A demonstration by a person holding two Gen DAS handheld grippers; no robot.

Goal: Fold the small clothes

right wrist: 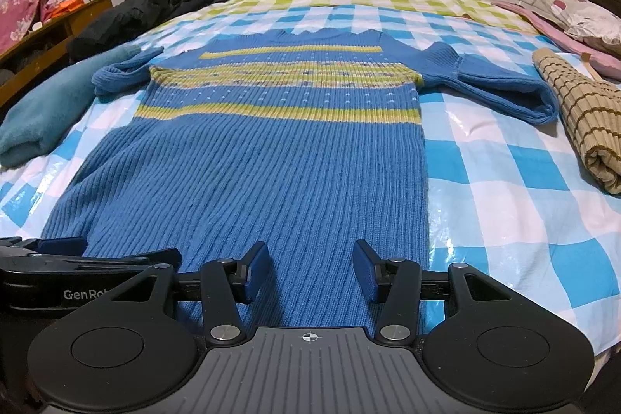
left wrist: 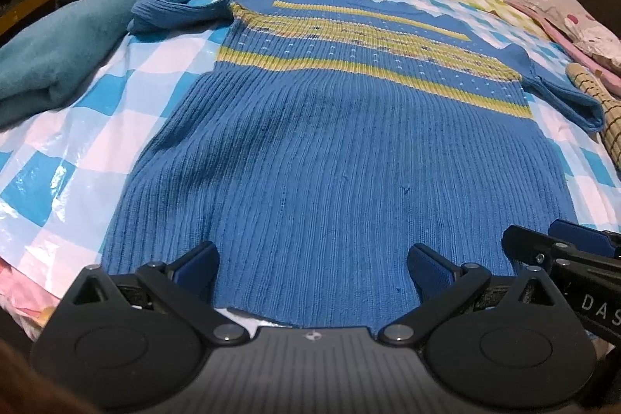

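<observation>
Your blue ribbed sweater lies flat and face up on the bed, collar at the far end, both short sleeves spread out to the sides, hem nearest you. No fold is made in it yet, so I judge the step in hand to be the first grasp at the hem.

Your left claw stands with its jaws wide apart over the hem's left portion, nothing between the pads but the knit lying beneath them. Your right claw stands just beside it toward the hem's right corner, jaws also apart, gripping nothing.

Left of the sweater sits a folded teal garment, touching the left sleeve; right of the sweater lies a rolled tan striped cloth, just beside the right sleeve.

The next move likely calls for each claw to pinch a hem corner through both layers, then carry the hem evenly toward the collar without dragging the sleeves.
</observation>
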